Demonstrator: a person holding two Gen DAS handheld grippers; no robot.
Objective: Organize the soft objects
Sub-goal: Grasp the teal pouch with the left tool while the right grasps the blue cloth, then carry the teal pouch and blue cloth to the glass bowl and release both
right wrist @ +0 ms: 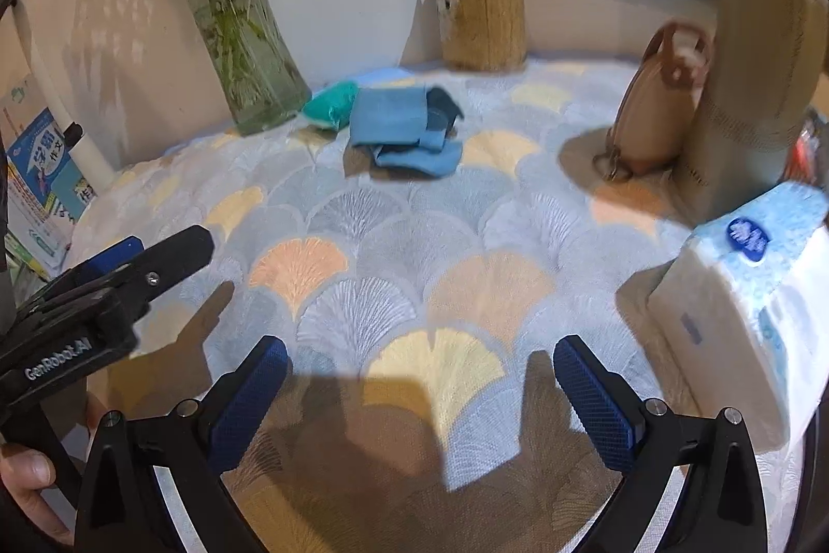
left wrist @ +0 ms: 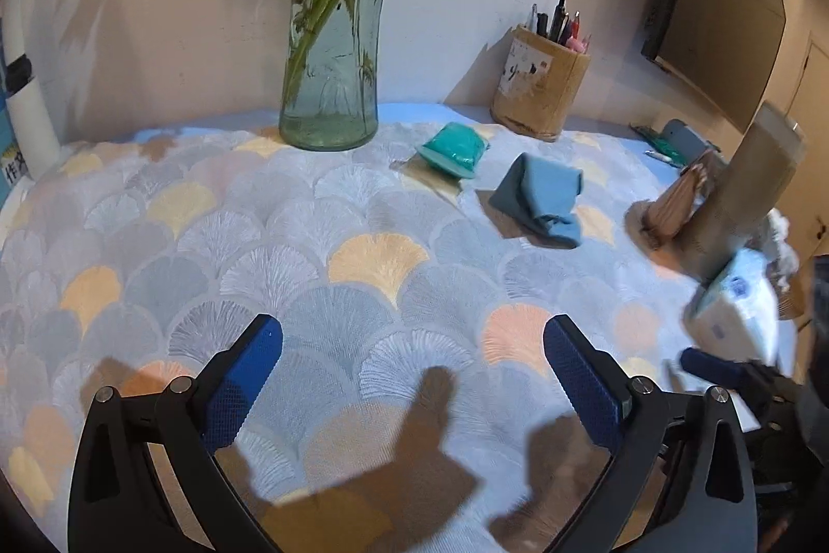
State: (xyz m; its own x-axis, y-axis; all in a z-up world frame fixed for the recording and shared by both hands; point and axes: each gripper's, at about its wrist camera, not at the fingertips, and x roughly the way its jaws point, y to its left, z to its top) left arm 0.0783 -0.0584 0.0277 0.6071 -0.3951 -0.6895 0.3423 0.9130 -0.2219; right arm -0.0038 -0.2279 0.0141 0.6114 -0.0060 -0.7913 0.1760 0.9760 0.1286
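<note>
Left gripper (left wrist: 413, 377): held low over the patterned tablecloth (left wrist: 362, 263), fingers spread wide, nothing between them. Right gripper (right wrist: 420, 390): likewise held low over the cloth, jaws apart and unloaded.

Blue folded cloth (right wrist: 399, 123): lying on the table, well ahead of both grippers, just beside a teal soft bundle (right wrist: 331, 102) that is placed near the glass vase (left wrist: 331, 50).

Shown only in the right wrist view: books (right wrist: 41, 185) at the left edge, and the left gripper seen from its side.

Containers: vase, holding green stems in water; wooden pen holder (left wrist: 541, 86), filled with pens. A tissue pack (right wrist: 746, 309) and a tan bag (right wrist: 653, 112) are noted at right.
</note>
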